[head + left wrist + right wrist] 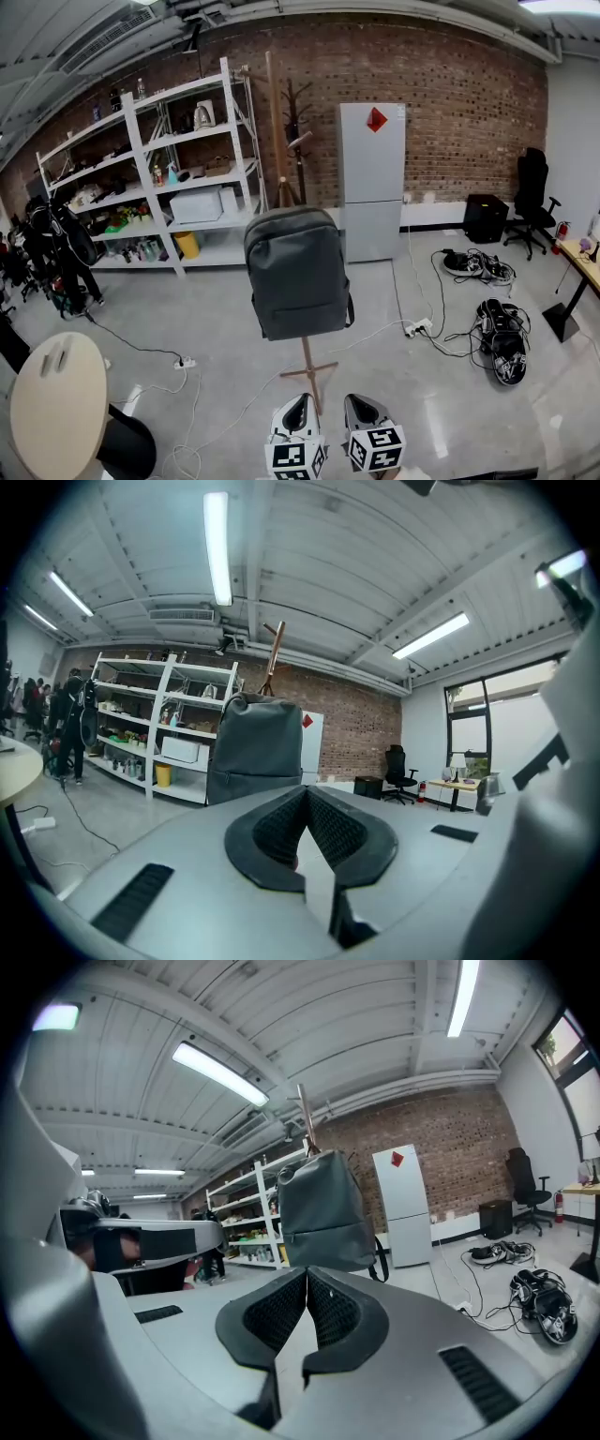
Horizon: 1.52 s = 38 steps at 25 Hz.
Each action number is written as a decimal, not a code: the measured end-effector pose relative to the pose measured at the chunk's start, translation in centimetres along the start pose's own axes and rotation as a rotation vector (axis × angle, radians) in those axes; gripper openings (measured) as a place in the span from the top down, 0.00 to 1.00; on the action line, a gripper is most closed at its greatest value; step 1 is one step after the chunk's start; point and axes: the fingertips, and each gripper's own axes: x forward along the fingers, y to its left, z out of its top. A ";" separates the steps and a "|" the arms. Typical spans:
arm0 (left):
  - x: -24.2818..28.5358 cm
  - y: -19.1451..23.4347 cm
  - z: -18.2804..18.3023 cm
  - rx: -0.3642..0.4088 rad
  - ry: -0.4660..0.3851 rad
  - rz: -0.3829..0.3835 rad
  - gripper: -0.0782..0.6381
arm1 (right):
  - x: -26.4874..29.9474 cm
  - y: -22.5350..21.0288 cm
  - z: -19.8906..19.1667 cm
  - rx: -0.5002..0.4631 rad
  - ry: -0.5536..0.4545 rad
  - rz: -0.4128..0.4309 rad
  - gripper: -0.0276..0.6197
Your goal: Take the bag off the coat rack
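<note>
Bag [297,272]: found hanging at the centre of the head view, on a wooden coat rack [307,361]. Hid most of the pole; left only the top showing above and the crossed feet below. Grey, soft-sided, with a strap loop sticking out at lower right. Could not make out the hook or any top handle from any view.

Saw left gripper [300,405] and right gripper [364,407] side by side at the bottom edge of the frame, well short of the bag, touching nothing. Checked each gripper's own view: jaws pressed together on both, ribbed pads meeting at the tips, nothing between them. Placed the bag upper centre-left in the left gripper view, upper centre in the right gripper view, far off in both.

Judged the task not yet begun; reach, grasp and lift all to come.

Risks noted:
- Expected only a shove, no catch, from arriving with jaws closed. Needed opening on the way in.
- Thin pole, small feet, load hung high. Feared tipping the whole stand by pulling outward instead of lifting clear of the peg.
- Soft fabric. Feared a slip under the weight from pinching the body rather than a strap or handle.
- Spotted a power strip [186,362] on the floor, lower left of the feet. Marked it as a trip hazard on stepping closer.
</note>
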 end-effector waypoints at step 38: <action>12.3 7.6 2.1 0.006 -0.011 -0.018 0.89 | 13.8 -1.7 3.9 -0.019 -0.014 -0.015 0.94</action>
